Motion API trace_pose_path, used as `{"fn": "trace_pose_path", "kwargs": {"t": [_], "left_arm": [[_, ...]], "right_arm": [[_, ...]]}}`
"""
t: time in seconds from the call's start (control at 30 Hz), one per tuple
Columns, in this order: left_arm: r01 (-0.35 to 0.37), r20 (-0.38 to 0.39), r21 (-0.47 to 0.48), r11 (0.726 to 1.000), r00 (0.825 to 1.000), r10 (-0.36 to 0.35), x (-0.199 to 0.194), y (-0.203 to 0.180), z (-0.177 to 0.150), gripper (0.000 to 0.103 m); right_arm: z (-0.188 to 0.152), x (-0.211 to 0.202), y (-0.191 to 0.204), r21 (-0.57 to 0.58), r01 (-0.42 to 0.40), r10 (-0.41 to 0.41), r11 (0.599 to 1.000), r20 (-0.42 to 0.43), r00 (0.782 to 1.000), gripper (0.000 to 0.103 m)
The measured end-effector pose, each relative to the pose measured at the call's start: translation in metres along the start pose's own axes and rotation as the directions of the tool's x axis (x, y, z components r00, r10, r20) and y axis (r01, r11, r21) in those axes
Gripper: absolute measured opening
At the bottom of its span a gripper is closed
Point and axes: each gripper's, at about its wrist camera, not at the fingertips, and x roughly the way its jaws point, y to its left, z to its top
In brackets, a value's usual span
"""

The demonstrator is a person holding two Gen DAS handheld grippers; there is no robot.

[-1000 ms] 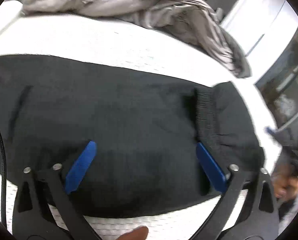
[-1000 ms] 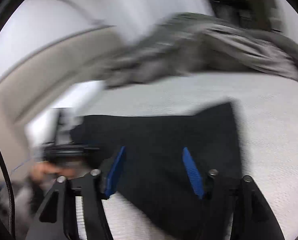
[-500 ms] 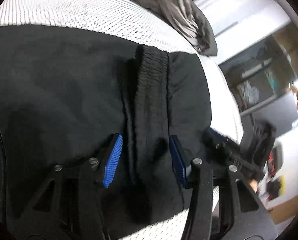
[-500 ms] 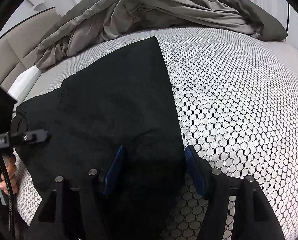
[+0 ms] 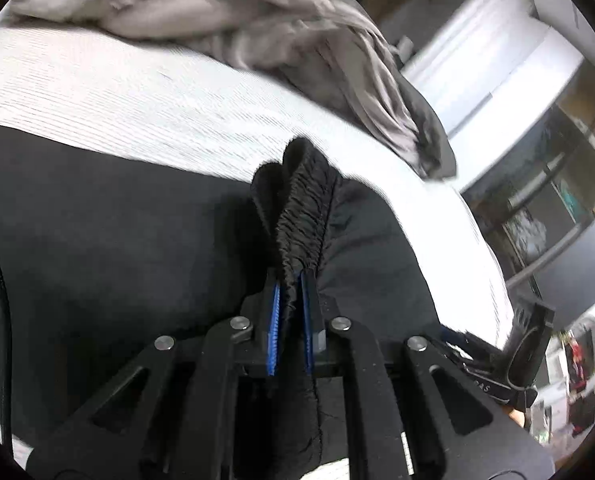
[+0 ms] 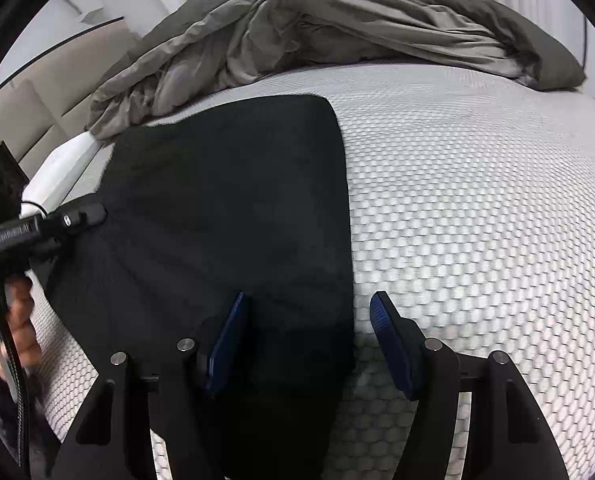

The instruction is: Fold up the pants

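Left gripper closing on pants waistband.

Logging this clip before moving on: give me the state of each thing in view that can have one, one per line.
left gripper: closing, pads pinching the gathered waistband
right gripper: open, jaws astride the pants' edge, not gripping
black pants: spread flat on the mattress, not yet folded
elastic waistband: bunched and lifted into a ridge
grey duvet: crumpled at the far side
mattress: bare, mesh cover showing
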Motion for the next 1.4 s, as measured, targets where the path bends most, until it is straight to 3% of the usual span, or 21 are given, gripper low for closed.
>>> {"fn": "trace_pose_path", "kwargs": {"t": [0.1, 0.2, 0.47, 0.6, 0.83, 0.87, 0.93, 1.0, 1.1, 1.13, 1.27, 1.33, 1.4], "left_arm": [[-0.1, 0.033, -0.025, 0.995, 0.994, 0.101, -0.021, 0.035, 0.006, 0.007], [-0.097, 0.018, -0.086, 0.992, 0.995, 0.099, -0.033, 0.072, 0.006, 0.007], [-0.145, -0.001, -0.069, 0.987, 0.989, 0.145, -0.039, 0.093, 0.001, 0.007], [-0.141, -0.009, -0.082, 0.987, 0.99, 0.141, -0.036, 0.093, 0.002, 0.007], [-0.146, -0.027, -0.092, 0.985, 0.989, 0.144, -0.027, 0.095, 0.005, 0.007], [-0.146, -0.027, -0.094, 0.985, 0.989, 0.144, -0.027, 0.095, 0.005, 0.007], [-0.146, -0.027, -0.095, 0.985, 0.989, 0.144, -0.025, 0.094, 0.006, 0.007], [-0.135, -0.027, -0.107, 0.985, 0.991, 0.133, -0.024, 0.094, 0.006, 0.007], [-0.088, -0.035, -0.128, 0.988, 0.996, 0.084, -0.023, 0.094, 0.008, 0.007], [-0.074, -0.037, -0.131, 0.989, 0.997, 0.07, -0.023, 0.093, 0.009, 0.007], [-0.05, -0.05, -0.123, 0.991, 0.998, 0.044, -0.017, 0.089, 0.01, 0.007], [-0.087, -0.063, -0.087, 0.992, 0.995, 0.081, -0.01, 0.086, 0.01, 0.008], [-0.095, -0.071, -0.094, 0.991, 0.994, 0.089, -0.007, 0.089, 0.01, 0.008]], "right_arm": [[-0.001, 0.007, 0.013, -0.026, -0.017, 0.016, 1.0, -0.024, 1.0, 0.067], [-0.002, 0.012, 0.027, -0.059, -0.03, 0.028, 0.998, -0.037, 0.999, 0.067], [-0.004, 0.015, 0.044, -0.082, -0.03, 0.026, 0.996, -0.048, 0.999, 0.068], [-0.006, 0.01, 0.039, -0.041, -0.057, 0.055, 0.998, -0.051, 0.997, 0.068], [-0.004, 0.007, 0.018, 0.123, -0.187, 0.194, 0.975, -0.043, 0.98, 0.067], [-0.005, 0.006, 0.016, 0.135, -0.204, 0.211, 0.97, -0.041, 0.977, 0.065], [-0.005, 0.007, 0.013, 0.161, -0.245, 0.255, 0.956, -0.042, 0.966, 0.048], [-0.008, 0.013, 0.01, 0.201, -0.292, 0.309, 0.935, -0.059, 0.949, 0.036], [-0.005, 0.008, 0.014, 0.193, -0.303, 0.313, 0.933, -0.024, 0.949, 0.012], [-0.004, 0.002, 0.014, 0.18, -0.305, 0.311, 0.935, -0.003, 0.951, 0.011], [0.004, -0.016, 0.015, 0.149, -0.302, 0.298, 0.942, 0.048, 0.953, 0.011], [0.001, -0.011, 0.012, 0.141, -0.242, 0.246, 0.96, -0.012, 0.969, 0.032], [-0.006, -0.003, 0.003, 0.169, -0.196, 0.211, 0.966, -0.082, 0.974, 0.043]]}}
